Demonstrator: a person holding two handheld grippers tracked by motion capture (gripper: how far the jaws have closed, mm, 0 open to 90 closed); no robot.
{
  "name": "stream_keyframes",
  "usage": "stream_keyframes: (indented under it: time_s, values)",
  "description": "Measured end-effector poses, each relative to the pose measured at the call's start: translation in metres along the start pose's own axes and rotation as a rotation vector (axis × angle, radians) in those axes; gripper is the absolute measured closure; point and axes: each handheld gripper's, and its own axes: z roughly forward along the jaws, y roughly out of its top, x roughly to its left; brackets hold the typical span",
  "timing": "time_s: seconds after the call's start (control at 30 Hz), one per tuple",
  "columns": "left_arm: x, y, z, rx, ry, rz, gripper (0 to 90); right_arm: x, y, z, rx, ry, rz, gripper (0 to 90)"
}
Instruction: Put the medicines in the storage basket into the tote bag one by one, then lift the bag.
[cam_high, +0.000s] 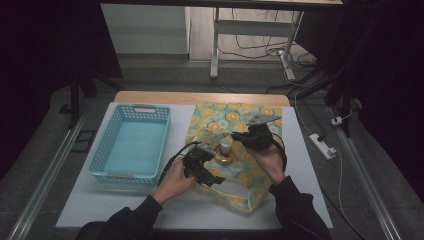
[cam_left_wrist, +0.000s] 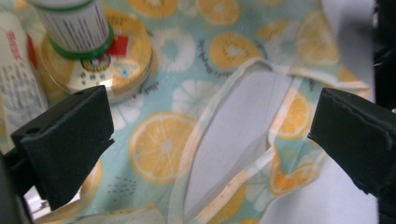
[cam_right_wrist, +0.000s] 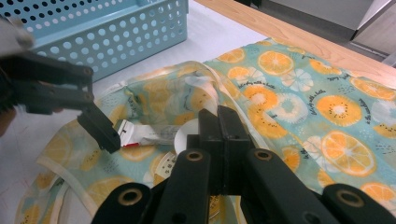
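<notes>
White bottle stands upright; left gripper gapes, right gripper clamped together

Left claw gapes over fruit-print bag — bottle on tin.

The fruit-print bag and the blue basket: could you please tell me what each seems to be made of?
The fruit-print bag looks like thin, glossy, partly see-through plastic film: the table shows through its pale handle loop. The blue basket appears to be rigid moulded plastic with a matte finish, its walls perforated with regular holes.
</notes>
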Motion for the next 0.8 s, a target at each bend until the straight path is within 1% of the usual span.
stream_keyframes:
  time_s: [0.2,0.3,0.37,0.4,0.5,0.53,0.63,0.7,0.8]
  values:
    - [0.003,-0.006,0.013,0.04,0.019,0.001,0.0,0.0,0.0,0.0,0.001,0.002,0.0,90.0]
    - [0.006,-0.009,0.021,0.066,0.029,0.01,0.2,0.0,0.0,0.0,-0.001,0.002,0.001,90.0]
    - [0.007,-0.012,0.026,0.072,0.042,0.014,0.0,0.0,0.0,0.0,0.002,0.0,0.0,90.0]
    - [0.008,-0.013,0.028,0.079,0.049,0.018,0.0,0.0,0.0,0.001,0.002,0.0,0.0,90.0]
    - [0.01,-0.015,0.034,0.094,0.088,0.028,0.0,0.0,0.0,0.001,0.003,0.002,0.001,90.0]
    - [0.009,-0.015,0.036,0.103,0.099,0.026,0.0,0.0,0.0,0.001,0.003,0.002,0.001,90.0]
    - [0.008,-0.014,0.038,0.119,0.138,0.045,0.2,0.0,0.0,0.001,0.004,0.002,0.001,90.0]
    - [0.005,-0.013,0.04,0.139,0.168,0.07,1.0,0.0,0.0,0.001,0.004,0.002,0.002,90.0]
    - [0.006,-0.012,0.04,0.15,0.165,0.07,1.2,0.001,0.0,0.002,0.004,0.001,0.003,90.0]
